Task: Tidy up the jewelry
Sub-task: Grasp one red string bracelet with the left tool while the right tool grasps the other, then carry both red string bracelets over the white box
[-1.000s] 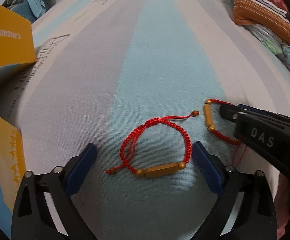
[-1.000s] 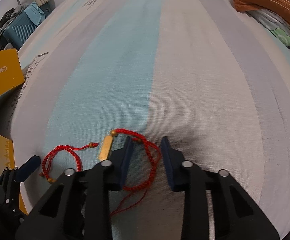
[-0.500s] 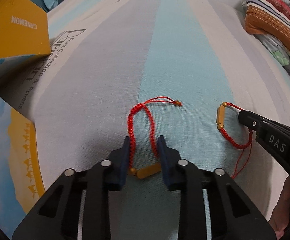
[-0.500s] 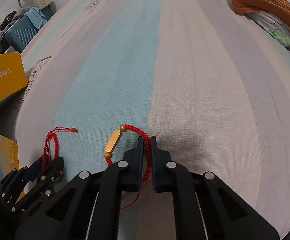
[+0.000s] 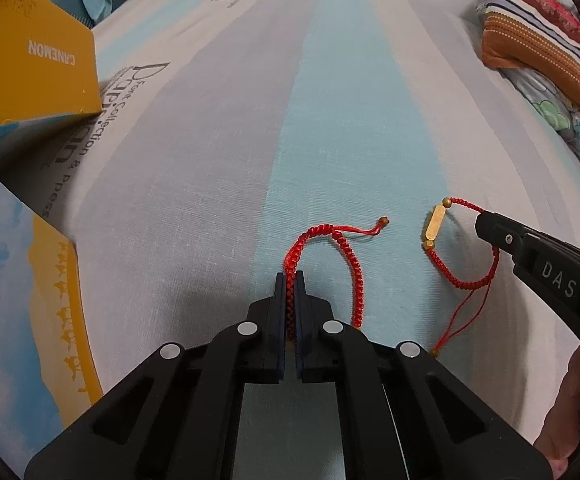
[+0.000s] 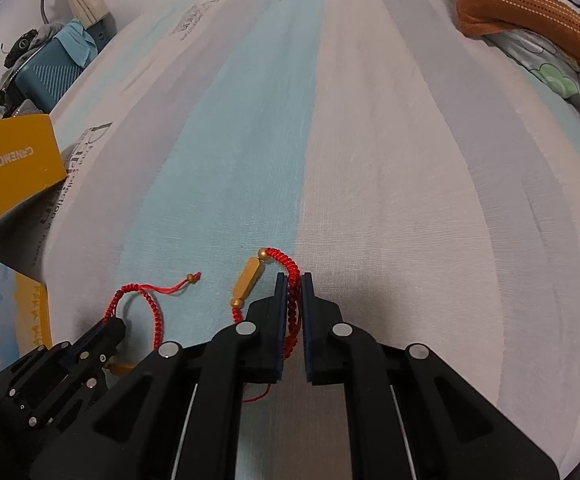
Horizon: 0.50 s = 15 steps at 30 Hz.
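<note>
Red cord of left bracelet (image 5: 348, 256) pinched in your left gripper (image 5: 290, 280), jaws clamped on it, just left of right bracelet (image 5: 466, 248) on striped sheet (image 5: 249, 140). Your right gripper (image 6: 294, 280) clenched on right bracelet's cord. Only left view shows its loose tails; only right view shows blue case (image 6: 45, 72) far beyond. Yellow box (image 5: 29, 60) well left; inside hidden.

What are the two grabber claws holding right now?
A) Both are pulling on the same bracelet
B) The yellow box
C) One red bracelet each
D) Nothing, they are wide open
C: the left gripper is shut on the left bracelet, and the right gripper is shut on the right bracelet, two separate red cords on the striped sheet.
</note>
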Each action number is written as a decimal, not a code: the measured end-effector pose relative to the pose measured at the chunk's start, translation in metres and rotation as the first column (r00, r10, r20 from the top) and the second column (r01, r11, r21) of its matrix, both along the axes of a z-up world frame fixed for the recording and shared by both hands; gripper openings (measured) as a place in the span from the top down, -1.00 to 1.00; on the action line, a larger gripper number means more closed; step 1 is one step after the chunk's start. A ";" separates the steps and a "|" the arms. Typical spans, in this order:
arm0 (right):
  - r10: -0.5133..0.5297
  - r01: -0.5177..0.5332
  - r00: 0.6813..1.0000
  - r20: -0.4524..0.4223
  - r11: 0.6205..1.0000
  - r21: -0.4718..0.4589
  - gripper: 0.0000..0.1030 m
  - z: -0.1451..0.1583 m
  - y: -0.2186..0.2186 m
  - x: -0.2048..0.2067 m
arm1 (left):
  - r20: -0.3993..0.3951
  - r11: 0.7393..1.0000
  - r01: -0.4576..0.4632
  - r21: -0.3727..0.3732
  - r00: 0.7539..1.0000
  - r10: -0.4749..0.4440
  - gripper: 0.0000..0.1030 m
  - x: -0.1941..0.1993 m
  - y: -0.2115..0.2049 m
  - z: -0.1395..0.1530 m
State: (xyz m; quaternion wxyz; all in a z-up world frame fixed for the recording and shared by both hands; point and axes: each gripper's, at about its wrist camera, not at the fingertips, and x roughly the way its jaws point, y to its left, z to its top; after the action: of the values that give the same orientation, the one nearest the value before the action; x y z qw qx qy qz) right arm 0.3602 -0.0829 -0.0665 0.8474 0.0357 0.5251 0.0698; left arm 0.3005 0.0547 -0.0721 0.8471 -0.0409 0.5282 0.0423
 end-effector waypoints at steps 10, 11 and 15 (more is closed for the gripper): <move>-0.002 0.001 1.000 0.027 1.000 0.010 0.88 0.023 -0.003 -0.014 | 0.025 1.000 0.014 -0.001 1.000 -0.014 0.95 -0.013 -0.008 0.022; -0.002 0.002 1.000 0.030 1.000 0.011 0.88 0.025 -0.003 -0.015 | 0.028 1.000 0.014 0.001 1.000 -0.014 0.95 -0.015 -0.008 0.025; -0.003 0.002 0.999 0.044 1.000 0.011 0.88 0.035 -0.006 -0.024 | 0.037 1.000 0.015 0.013 0.999 -0.016 0.95 -0.022 -0.009 0.033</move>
State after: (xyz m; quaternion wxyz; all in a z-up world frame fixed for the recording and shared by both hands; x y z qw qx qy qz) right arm 0.3363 -0.0886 -0.0313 0.8586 0.0392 0.5061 0.0722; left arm 0.2784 0.0452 -0.0387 0.8573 -0.0322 0.5124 0.0383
